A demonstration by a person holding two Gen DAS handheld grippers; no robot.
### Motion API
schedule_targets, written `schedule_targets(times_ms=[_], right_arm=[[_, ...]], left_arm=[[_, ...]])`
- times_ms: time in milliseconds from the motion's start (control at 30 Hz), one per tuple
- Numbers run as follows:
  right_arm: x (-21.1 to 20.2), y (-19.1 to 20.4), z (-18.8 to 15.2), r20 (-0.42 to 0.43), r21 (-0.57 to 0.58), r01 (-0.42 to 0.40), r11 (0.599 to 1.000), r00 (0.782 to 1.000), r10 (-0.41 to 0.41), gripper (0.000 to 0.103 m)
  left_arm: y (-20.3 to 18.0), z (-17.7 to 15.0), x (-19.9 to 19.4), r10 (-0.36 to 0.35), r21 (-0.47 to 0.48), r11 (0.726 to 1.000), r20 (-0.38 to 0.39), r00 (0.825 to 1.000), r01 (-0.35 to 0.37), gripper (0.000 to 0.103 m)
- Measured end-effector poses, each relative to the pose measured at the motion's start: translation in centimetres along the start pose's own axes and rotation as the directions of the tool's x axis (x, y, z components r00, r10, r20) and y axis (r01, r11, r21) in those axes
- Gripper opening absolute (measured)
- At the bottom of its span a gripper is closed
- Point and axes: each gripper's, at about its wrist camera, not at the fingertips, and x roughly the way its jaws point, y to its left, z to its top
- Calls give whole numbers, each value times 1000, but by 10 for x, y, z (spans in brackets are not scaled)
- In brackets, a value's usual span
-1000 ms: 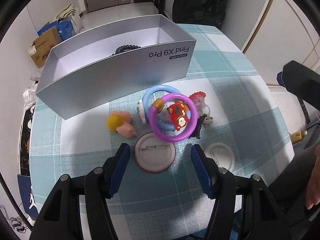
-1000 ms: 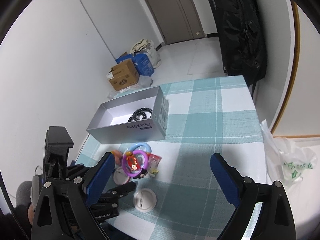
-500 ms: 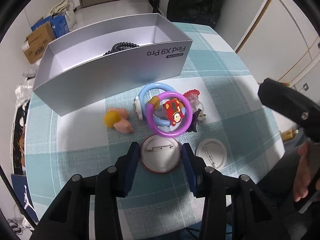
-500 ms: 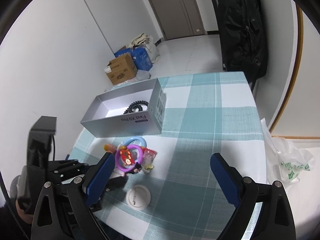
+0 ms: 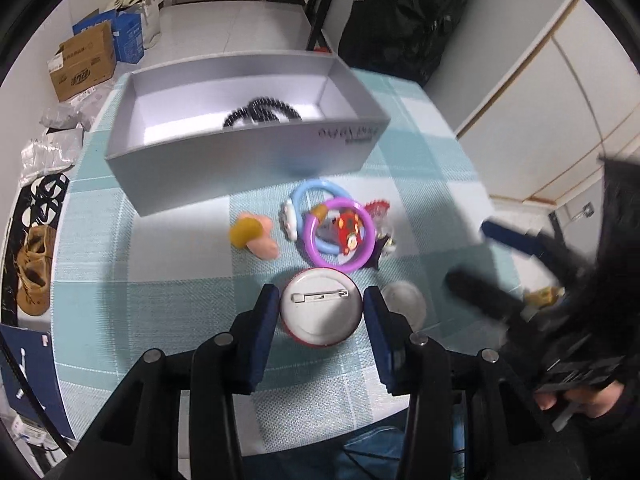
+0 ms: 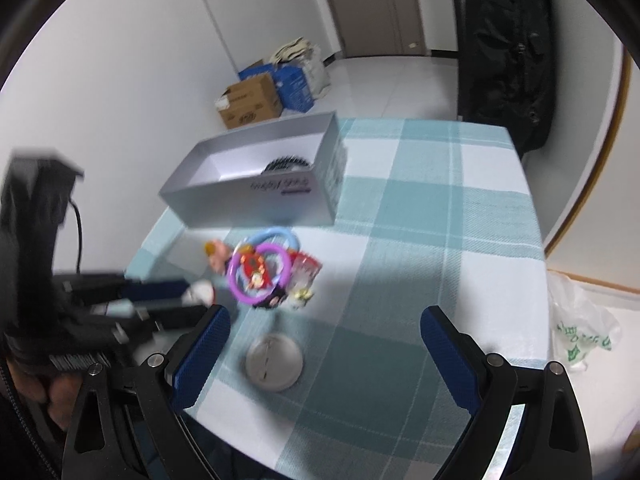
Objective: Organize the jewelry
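Note:
My left gripper (image 5: 320, 296) is shut on a round white pin badge (image 5: 320, 316) with a red rim, pin side up, held just off the checked cloth. Beyond it lie a purple ring bracelet (image 5: 338, 236) with a red charm, a blue ring (image 5: 316, 188), a yellow-and-pink piece (image 5: 254, 234) and a small clear packet (image 5: 380, 216). A grey open box (image 5: 240, 168) behind them holds a black bead bracelet (image 5: 262, 110). My right gripper (image 6: 325, 316) is open wide, hanging above a second, plain badge (image 6: 274, 362). It holds nothing.
The teal checked tablecloth (image 6: 440, 240) ends close to me in both views. On the floor stand cardboard cartons (image 5: 82, 64), with a black bag (image 6: 508, 52) by the door and a plastic bag (image 6: 580, 332) at the right. A hand (image 5: 580, 400) grips the right tool.
The left jaws closed onto the red-rimmed badge and raised it slightly. The right gripper came down closer to the plain badge, still open.

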Motion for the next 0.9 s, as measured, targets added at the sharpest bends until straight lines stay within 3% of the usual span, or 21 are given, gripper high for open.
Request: schedule_targets(times_ms=[233, 633, 767, 900], right_arm=[[17, 28, -14, -60, -160, -17, 987, 998, 8, 95], [31, 54, -36, -77, -337, 46, 940, 994, -76, 62], [29, 56, -36, -70, -348, 31, 937, 996, -59, 42], [30, 56, -35, -72, -348, 26, 937, 996, -54, 42]], left_arm=[[7, 8, -21, -53, -49, 997, 67, 996, 57, 37], [16, 17, -39, -86, -64, 993, 136, 987, 95, 37], [14, 18, -43, -94, -54, 993, 147, 985, 103, 37], [15, 18, -45, -95, -58, 993, 156, 983, 105, 37]])
